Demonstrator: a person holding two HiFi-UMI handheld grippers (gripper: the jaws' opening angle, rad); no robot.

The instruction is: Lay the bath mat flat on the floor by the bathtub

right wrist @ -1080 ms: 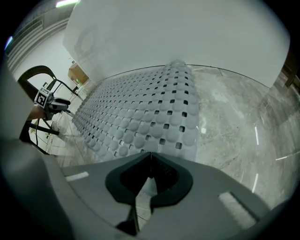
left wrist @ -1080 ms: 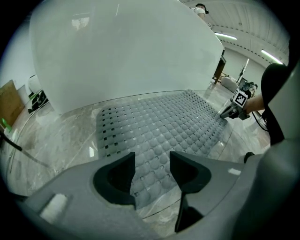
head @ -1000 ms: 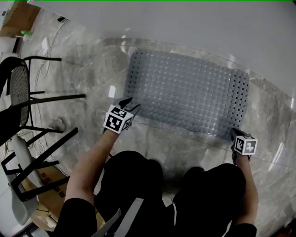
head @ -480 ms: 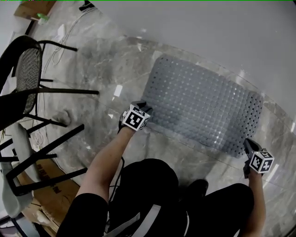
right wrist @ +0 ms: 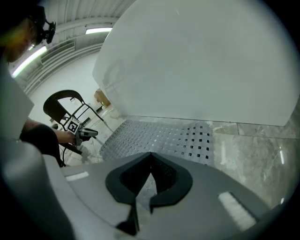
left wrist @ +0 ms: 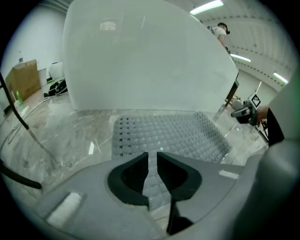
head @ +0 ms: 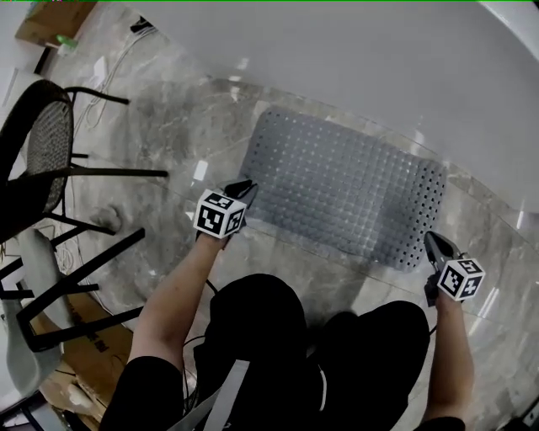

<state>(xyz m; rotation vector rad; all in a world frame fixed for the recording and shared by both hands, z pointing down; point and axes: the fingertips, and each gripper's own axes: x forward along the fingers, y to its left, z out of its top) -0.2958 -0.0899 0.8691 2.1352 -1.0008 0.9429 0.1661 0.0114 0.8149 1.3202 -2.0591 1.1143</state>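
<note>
The grey perforated bath mat [head: 341, 189] lies flat on the marble floor along the white bathtub wall [head: 337, 50]. My left gripper [head: 242, 187] hovers at the mat's near left corner. Its jaws have just been closing and now stand a narrow slit apart. In the left gripper view [left wrist: 152, 154] the mat [left wrist: 168, 133] shows through that slit, flat on the floor, not pinched. My right gripper [head: 431, 240] is just off the mat's near right corner, raised. In the right gripper view [right wrist: 151, 154] its tips meet with nothing between them, and the mat [right wrist: 154, 136] lies beyond.
A black mesh chair [head: 42, 160] stands at the left, with a white chair [head: 25, 353] and cardboard below it. A cardboard box [head: 50, 21] and cables lie at the far left. The person's dark-clothed knees [head: 253, 328] crouch just short of the mat.
The left jaws have narrowed from wide open to a slit. The right gripper has lifted away from the mat's near right corner. The mat lies flat as before.
</note>
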